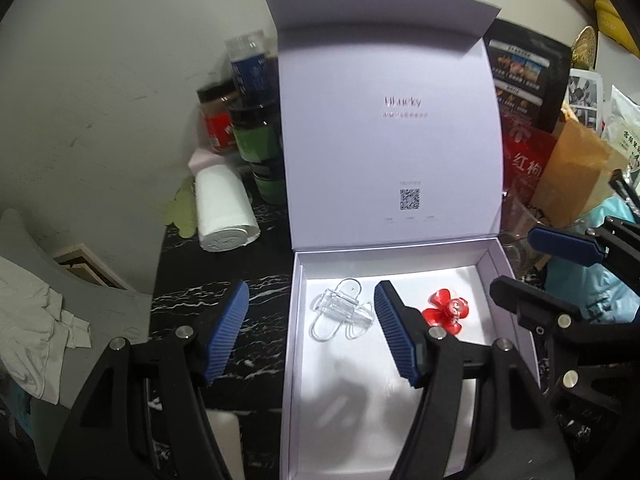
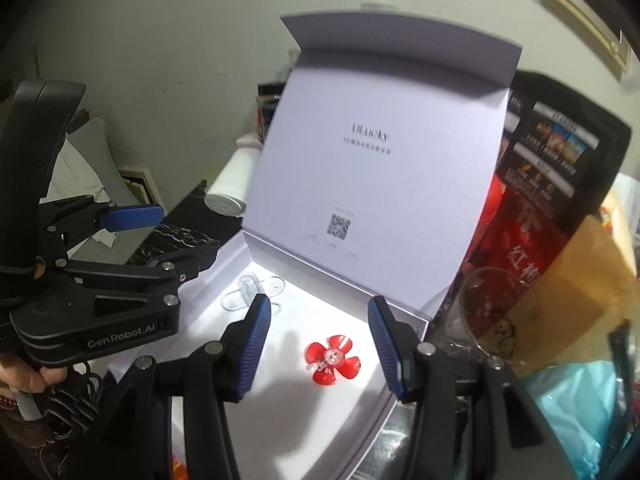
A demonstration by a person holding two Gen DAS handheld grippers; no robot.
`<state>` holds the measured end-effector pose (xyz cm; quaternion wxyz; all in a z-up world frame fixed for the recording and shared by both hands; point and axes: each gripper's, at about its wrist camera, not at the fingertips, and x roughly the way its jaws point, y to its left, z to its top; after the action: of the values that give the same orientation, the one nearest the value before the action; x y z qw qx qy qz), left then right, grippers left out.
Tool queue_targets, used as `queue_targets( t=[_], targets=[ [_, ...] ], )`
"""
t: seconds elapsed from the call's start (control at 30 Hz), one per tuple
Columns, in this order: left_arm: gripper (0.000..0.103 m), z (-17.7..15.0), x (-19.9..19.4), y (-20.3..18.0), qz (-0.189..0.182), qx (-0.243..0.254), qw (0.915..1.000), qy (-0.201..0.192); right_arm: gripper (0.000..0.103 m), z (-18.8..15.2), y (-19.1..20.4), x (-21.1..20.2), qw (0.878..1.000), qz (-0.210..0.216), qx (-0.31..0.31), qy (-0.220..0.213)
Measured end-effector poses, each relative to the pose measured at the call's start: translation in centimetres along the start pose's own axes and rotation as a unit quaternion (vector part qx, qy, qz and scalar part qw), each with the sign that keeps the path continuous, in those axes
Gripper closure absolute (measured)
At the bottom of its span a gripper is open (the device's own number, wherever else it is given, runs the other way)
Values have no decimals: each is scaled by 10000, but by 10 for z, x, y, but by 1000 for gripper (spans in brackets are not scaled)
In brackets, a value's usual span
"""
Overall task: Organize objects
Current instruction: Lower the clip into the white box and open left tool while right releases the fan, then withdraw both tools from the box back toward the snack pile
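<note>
A white gift box (image 1: 295,320) lies open on the dark marble table, its lid (image 1: 384,128) standing upright behind it. Inside lie a clear plastic clip (image 1: 340,312) at the back left and a red flower hair clip (image 1: 446,310) to its right. My left gripper (image 1: 312,332) is open and empty, straddling the box's left wall above the clear clip. My right gripper (image 2: 316,344) is open and empty, hovering over the red flower clip (image 2: 330,358). The box wall (image 2: 396,396), lid (image 2: 376,168) and clear clip (image 2: 250,288) also show in the right wrist view.
Bottles and jars (image 1: 248,120) and a white paper roll (image 1: 222,216) stand left of the lid. Red and dark packages (image 1: 524,128), a brown bag (image 1: 576,172) and a glass cup (image 2: 488,312) crowd the right side. A grey chair with cloth (image 1: 36,320) is at the left.
</note>
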<state>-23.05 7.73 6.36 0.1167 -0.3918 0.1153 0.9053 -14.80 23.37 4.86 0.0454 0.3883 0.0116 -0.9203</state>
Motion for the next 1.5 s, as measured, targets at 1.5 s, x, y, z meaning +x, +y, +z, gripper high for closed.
queue_targets(
  t=[1.5],
  targets=[
    [28,-114,-105,-24,275,-355,9988,-218,47,-82,56,-127,9993,2,-38,-373]
  ],
)
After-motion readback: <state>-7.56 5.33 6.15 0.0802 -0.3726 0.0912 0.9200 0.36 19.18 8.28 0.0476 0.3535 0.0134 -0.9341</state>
